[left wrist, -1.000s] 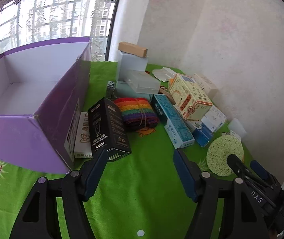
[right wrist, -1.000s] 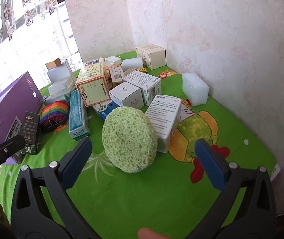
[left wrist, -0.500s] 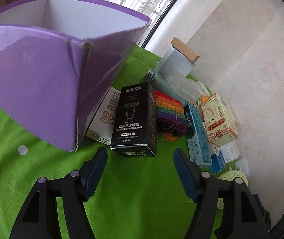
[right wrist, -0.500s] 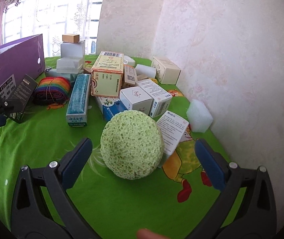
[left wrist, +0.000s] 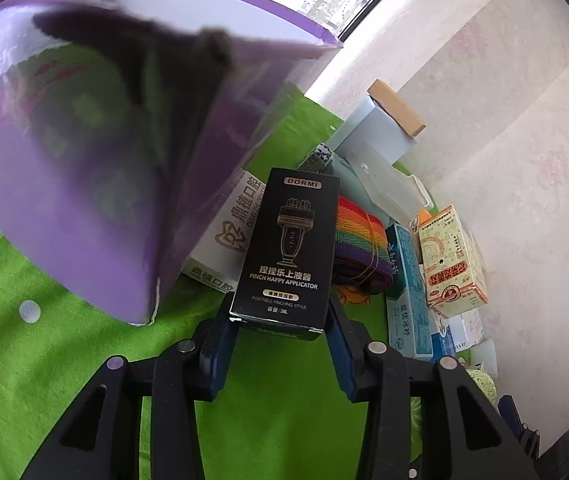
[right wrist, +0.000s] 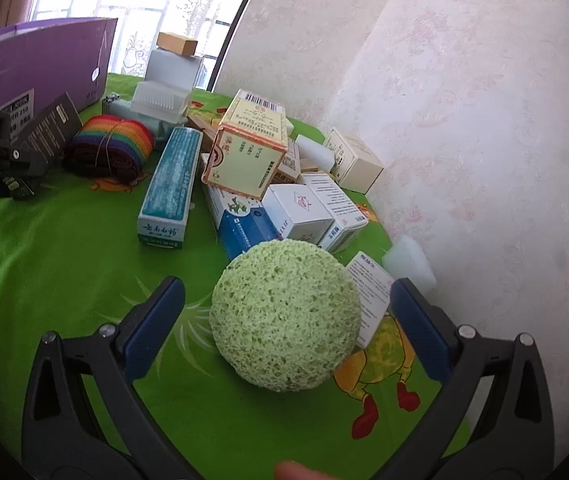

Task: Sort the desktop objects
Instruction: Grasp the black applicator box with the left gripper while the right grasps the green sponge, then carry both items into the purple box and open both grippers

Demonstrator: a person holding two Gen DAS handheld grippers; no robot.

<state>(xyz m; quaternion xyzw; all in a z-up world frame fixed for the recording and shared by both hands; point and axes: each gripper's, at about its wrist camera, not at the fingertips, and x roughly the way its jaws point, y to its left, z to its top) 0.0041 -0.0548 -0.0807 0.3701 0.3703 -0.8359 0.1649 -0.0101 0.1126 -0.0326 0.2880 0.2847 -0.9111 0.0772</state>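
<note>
My left gripper (left wrist: 280,320) is shut on the near end of a black DORMI applicator box (left wrist: 290,252), its blue pads against both sides; the box also shows in the right wrist view (right wrist: 42,140). A big purple open box (left wrist: 96,184) stands just left of it. My right gripper (right wrist: 284,308) is open with a round green sponge (right wrist: 284,316) between its fingers, untouched. The sponge leans against a white leaflet box (right wrist: 370,296).
On the green cloth (right wrist: 64,264) lie a rainbow strap roll (right wrist: 112,148), a teal toothpaste box (right wrist: 170,192), a yellow medicine box (right wrist: 248,148), several white cartons and foam blocks (right wrist: 408,262). A white toothpaste box (left wrist: 228,232) lies against the purple box. The wall is close on the right.
My left gripper moved forward to the black box and closed on its near end. My right gripper edged closer to the green sponge and stayed open.
</note>
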